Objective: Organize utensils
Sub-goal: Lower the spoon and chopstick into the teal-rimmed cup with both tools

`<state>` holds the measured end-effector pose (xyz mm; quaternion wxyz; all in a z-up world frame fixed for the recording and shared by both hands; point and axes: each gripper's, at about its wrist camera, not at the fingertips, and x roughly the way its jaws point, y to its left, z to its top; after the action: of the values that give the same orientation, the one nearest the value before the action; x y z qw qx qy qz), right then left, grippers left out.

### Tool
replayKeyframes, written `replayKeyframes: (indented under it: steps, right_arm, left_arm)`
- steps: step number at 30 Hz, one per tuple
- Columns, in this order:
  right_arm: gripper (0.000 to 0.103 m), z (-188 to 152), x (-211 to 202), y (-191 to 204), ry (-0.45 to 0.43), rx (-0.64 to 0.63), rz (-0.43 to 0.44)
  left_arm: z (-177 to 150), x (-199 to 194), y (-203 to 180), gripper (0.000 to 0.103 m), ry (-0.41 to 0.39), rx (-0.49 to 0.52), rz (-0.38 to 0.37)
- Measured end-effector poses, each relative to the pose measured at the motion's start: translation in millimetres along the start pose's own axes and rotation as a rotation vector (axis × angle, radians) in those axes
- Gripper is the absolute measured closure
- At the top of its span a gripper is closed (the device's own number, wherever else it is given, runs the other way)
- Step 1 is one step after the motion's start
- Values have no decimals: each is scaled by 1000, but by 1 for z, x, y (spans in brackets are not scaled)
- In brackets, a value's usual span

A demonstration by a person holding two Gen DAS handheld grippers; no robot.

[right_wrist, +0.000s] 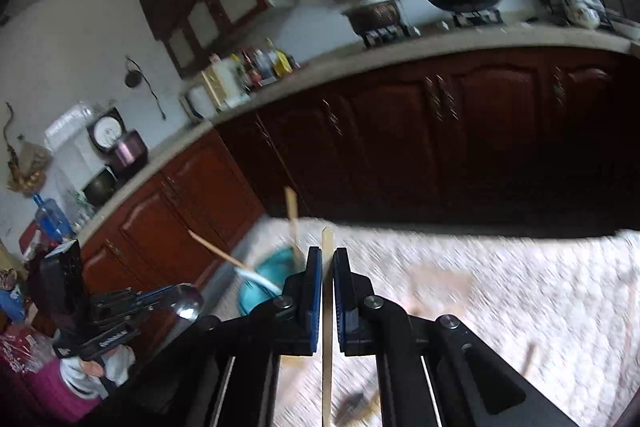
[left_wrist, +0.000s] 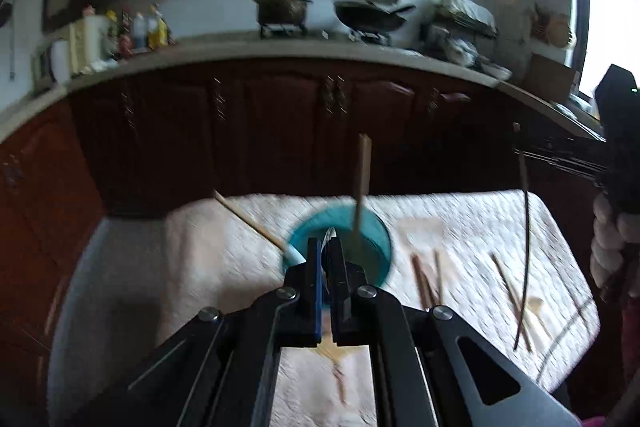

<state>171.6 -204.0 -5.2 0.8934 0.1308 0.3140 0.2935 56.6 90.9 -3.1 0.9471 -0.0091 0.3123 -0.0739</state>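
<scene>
A long kitchen counter (left_wrist: 280, 53) with dark red cabinet doors (left_wrist: 280, 123) fills the upper half of both views, curving across the frame. On it, near top centre of the left wrist view, a lidded pot (left_wrist: 283, 6) and a black wok (left_wrist: 370, 15) sit on burners, and bottles (left_wrist: 150, 29) crowd at the upper left. Below the cabinets a table under a pale quilted cloth (left_wrist: 460, 227) takes the lower part of both frames. A teal cup (left_wrist: 376, 239) stands on the cloth at the middle of the left wrist view, with a wooden stick (left_wrist: 362, 179) upright in it and a white-headed utensil (left_wrist: 256, 225) leaning out to its left. Several chopsticks (left_wrist: 426, 281) lie loose on the cloth to the right of the cup, blurred. The left gripper (left_wrist: 329, 247) is clenched on a metal spoon (right_wrist: 187, 301), whose bowl shows at the lower left of the right wrist view. The right gripper (right_wrist: 327, 263) is clenched on a single pale chopstick (right_wrist: 327, 367) that runs straight up between its blue pads (right_wrist: 316, 291)
</scene>
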Motion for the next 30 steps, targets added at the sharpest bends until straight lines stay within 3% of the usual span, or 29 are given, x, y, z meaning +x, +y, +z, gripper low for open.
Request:
replayKeyframes:
  steps: [6, 13, 18, 24, 30]
  right_arm:
    - [96, 36, 37, 41, -70, -29, 42]
    - [96, 61, 93, 76, -94, -91, 42]
    - [96, 67, 126, 79, -117, -98, 20]
    - [96, 53, 147, 72, -161, -102, -72]
    - [96, 25, 157, 45, -72, -44, -53]
  left_arm:
    - [20, 20, 4, 100, -140, 16, 214]
    - [24, 44, -4, 100, -216, 72, 356]
    - [18, 55, -9, 100, -235, 117, 400]
    - [0, 64, -19, 100, -222, 167, 415]
    - [-17, 71, -23, 100, -171, 176, 405]
